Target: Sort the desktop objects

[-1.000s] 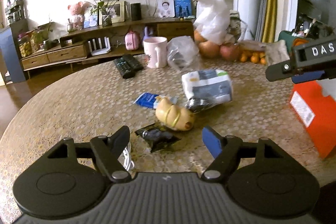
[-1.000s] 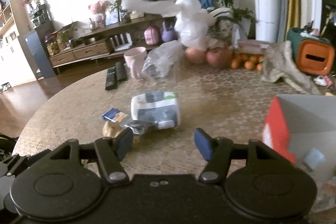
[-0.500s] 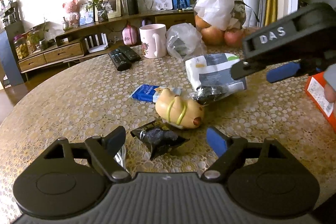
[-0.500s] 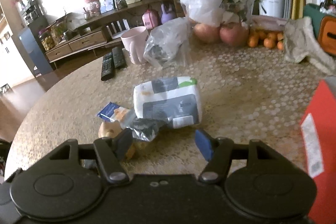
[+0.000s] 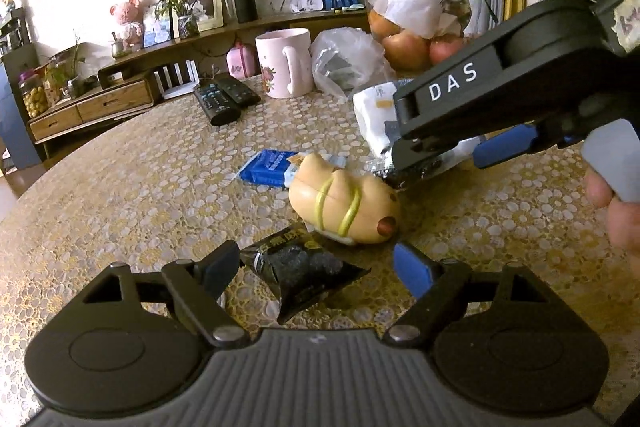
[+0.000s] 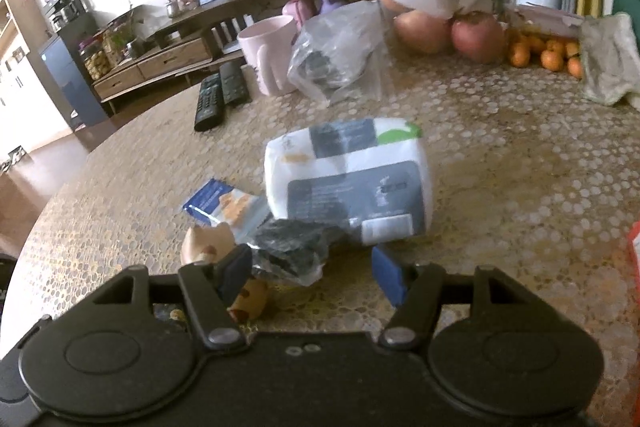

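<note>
My left gripper (image 5: 318, 267) is open and low over the table (image 5: 120, 187), with a black snack packet (image 5: 304, 275) lying between its fingers; the blue pad stands clear of it. Just beyond lie a tan dog-shaped toy (image 5: 344, 203) and a blue packet (image 5: 268, 167). My right gripper (image 6: 312, 271) is open too, with a crumpled dark wrapper (image 6: 288, 247) between its fingers. A white-and-grey tissue pack (image 6: 352, 187) lies just past the wrapper. From the left wrist camera the right gripper (image 5: 452, 159) reaches in from the right, over the tissue pack (image 5: 376, 111).
At the back stand a pink mug (image 6: 268, 51), two remotes (image 6: 216, 95), a clear plastic bag (image 6: 336, 59), apples (image 6: 476, 35), oranges (image 6: 544, 55) and a cloth (image 6: 608, 59). A red box (image 6: 634, 251) shows at the right edge. A person's fingers (image 5: 616, 211) hold the right gripper.
Both grippers have come down and forward toward the small items. The right gripper has swung into the left wrist view, over the tissue pack. The left jaws stand slightly wider.
</note>
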